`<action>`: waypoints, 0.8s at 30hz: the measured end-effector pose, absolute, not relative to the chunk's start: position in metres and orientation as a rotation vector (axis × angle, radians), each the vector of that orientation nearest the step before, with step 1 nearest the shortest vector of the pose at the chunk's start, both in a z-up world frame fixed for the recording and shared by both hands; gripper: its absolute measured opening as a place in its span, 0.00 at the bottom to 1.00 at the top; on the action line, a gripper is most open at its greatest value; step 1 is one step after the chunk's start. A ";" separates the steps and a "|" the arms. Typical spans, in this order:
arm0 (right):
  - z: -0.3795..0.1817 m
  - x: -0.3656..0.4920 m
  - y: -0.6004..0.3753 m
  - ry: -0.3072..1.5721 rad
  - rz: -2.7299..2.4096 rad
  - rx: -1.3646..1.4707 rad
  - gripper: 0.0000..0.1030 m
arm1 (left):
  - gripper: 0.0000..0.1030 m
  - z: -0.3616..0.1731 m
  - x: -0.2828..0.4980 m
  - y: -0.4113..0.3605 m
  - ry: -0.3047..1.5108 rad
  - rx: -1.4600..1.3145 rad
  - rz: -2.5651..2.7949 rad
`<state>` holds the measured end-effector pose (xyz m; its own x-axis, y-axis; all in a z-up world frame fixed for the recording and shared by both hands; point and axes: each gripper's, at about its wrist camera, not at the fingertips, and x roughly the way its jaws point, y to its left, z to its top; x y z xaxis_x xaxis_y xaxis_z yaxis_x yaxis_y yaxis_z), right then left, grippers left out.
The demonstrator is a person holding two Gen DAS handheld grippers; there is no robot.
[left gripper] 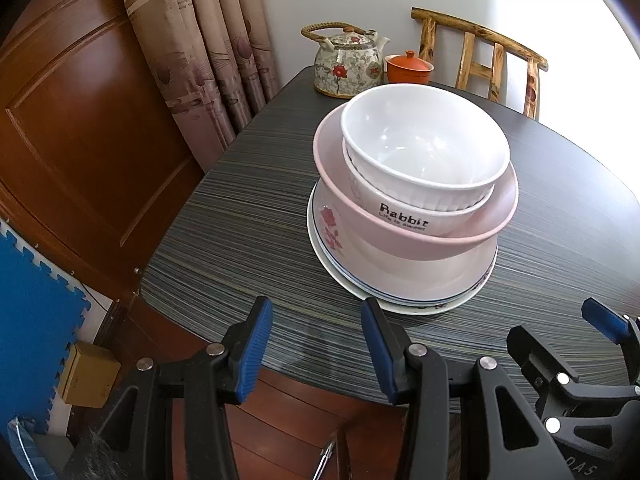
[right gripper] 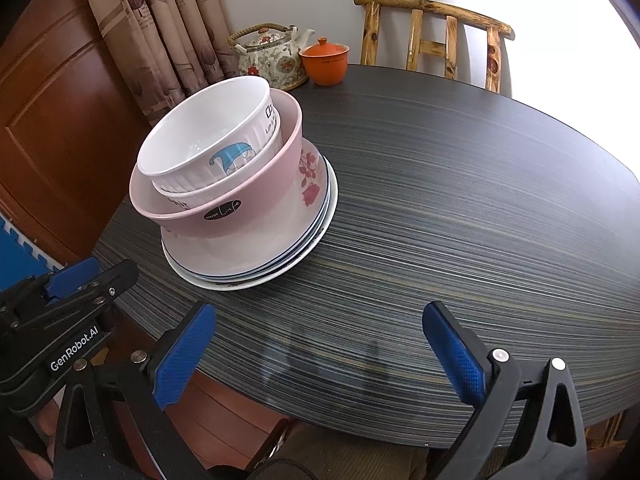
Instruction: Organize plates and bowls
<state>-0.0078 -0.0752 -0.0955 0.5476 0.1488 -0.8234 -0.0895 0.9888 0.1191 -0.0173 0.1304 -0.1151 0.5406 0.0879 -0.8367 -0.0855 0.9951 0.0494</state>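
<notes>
Left gripper [left gripper: 316, 344] open, ribbed blue pads; glossy nested bowls [left gripper: 424, 168].

floral teapot [left gripper: 347, 65], orange lidded cup [left gripper: 409, 66], wooden chair [left gripper: 482, 56]

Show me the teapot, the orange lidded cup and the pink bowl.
teapot [left gripper: 346, 66], left wrist view, flowered belly.
orange lidded cup [right gripper: 325, 62], right wrist view, front wall.
pink bowl [right gripper: 248, 204], right wrist view, outer wall.
</notes>
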 end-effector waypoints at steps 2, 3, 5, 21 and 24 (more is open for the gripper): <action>-0.096 -0.008 -0.074 0.984 0.144 0.066 1.00 | 0.46 -0.115 -0.017 0.130 0.996 0.002 0.102; -0.096 -0.008 -0.074 0.985 0.142 0.064 1.00 | 0.46 -0.115 -0.017 0.130 0.996 0.002 0.101; -0.097 -0.007 -0.073 0.990 0.145 0.067 1.00 | 0.46 -0.115 -0.017 0.130 0.996 0.003 0.102; -0.098 -0.007 -0.071 0.994 0.147 0.051 1.00 | 0.46 -0.115 -0.016 0.129 0.993 0.005 0.111; -0.099 -0.007 -0.071 0.999 0.148 0.048 1.00 | 0.46 -0.115 -0.016 0.128 0.993 0.006 0.111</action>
